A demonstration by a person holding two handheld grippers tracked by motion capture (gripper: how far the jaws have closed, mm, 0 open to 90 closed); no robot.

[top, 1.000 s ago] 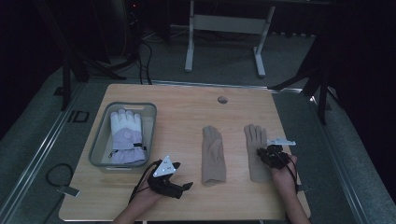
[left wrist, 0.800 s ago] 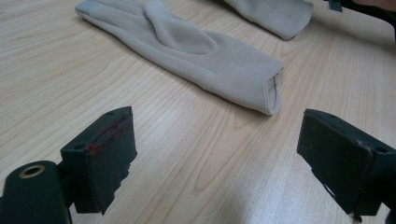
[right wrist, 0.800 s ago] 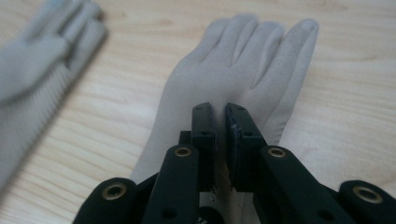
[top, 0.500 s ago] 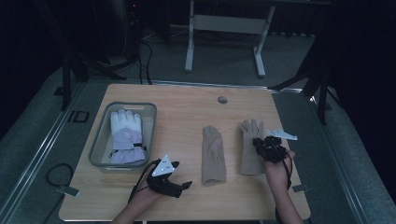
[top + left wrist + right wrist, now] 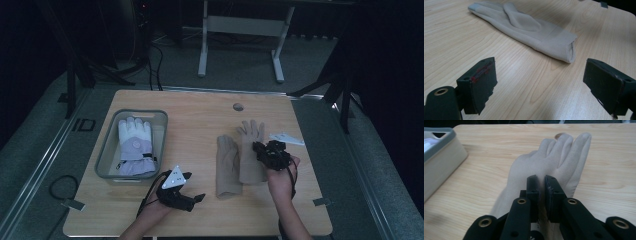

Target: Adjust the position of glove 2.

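Your right gripper (image 5: 542,185) is clamped on the beige glove (image 5: 554,160), whose fingers spread out ahead of the tips, while your left gripper (image 5: 539,82) rests with its tips wide apart and the second beige glove (image 5: 529,28) lies flat just beyond them, cuff nearest. Under both runs a pale wooden table (image 5: 200,112), with a grey bin (image 5: 107,160) holding a white glove (image 5: 134,145) beyond your left gripper. Past the table lie a dark floor and a white frame (image 5: 240,25).

The room is dark. A light wooden table (image 5: 200,107) stands on a grey floor (image 5: 380,200). Behind it is a white metal stand (image 5: 240,25) with two legs. Black cables (image 5: 152,55) lie on the floor.
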